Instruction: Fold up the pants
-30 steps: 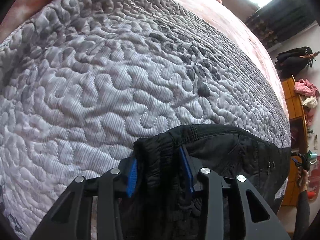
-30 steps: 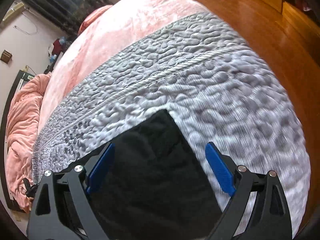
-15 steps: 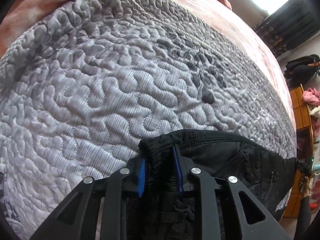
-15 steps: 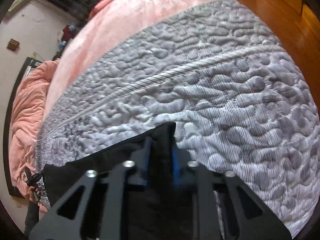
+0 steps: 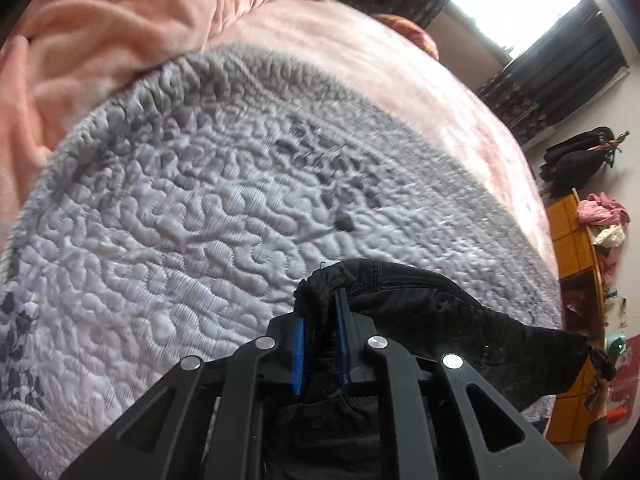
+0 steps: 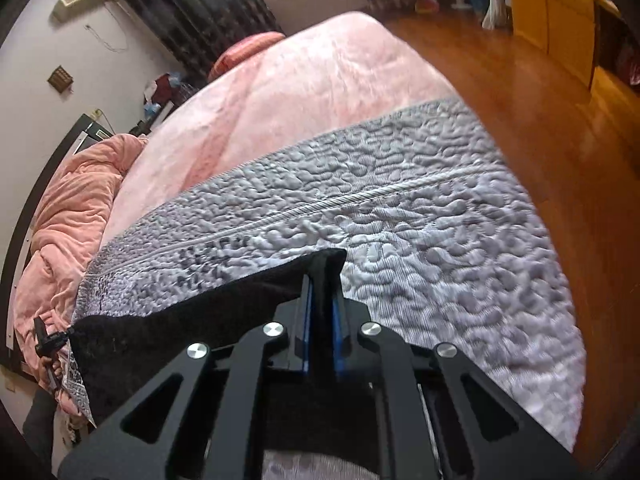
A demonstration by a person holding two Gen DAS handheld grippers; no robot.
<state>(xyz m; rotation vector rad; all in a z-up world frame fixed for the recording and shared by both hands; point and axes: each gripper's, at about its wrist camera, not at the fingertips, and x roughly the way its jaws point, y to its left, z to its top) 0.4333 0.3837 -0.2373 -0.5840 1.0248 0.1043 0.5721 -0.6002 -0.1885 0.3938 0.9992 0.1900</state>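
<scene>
Black pants (image 5: 432, 320) hang stretched between my two grippers above a grey quilted bedspread (image 5: 180, 216). My left gripper (image 5: 320, 320) is shut on the bunched waistband end of the pants. My right gripper (image 6: 322, 300) is shut on the other corner of the pants (image 6: 192, 320). The cloth runs taut from it to the far left, where the other gripper shows small (image 6: 50, 340). In the left wrist view the right gripper shows small at the far right (image 5: 600, 356).
The grey quilt (image 6: 440, 248) lies over a pink blanket (image 6: 304, 84) on the bed. A crumpled pink duvet (image 5: 100, 28) is piled at the head. Wooden floor (image 6: 540, 80) and orange cabinets (image 5: 568, 232) lie beside the bed.
Both grippers have closed on the pants and lifted them off the quilt. The cloth now hangs taut between them, and more of the room shows.
</scene>
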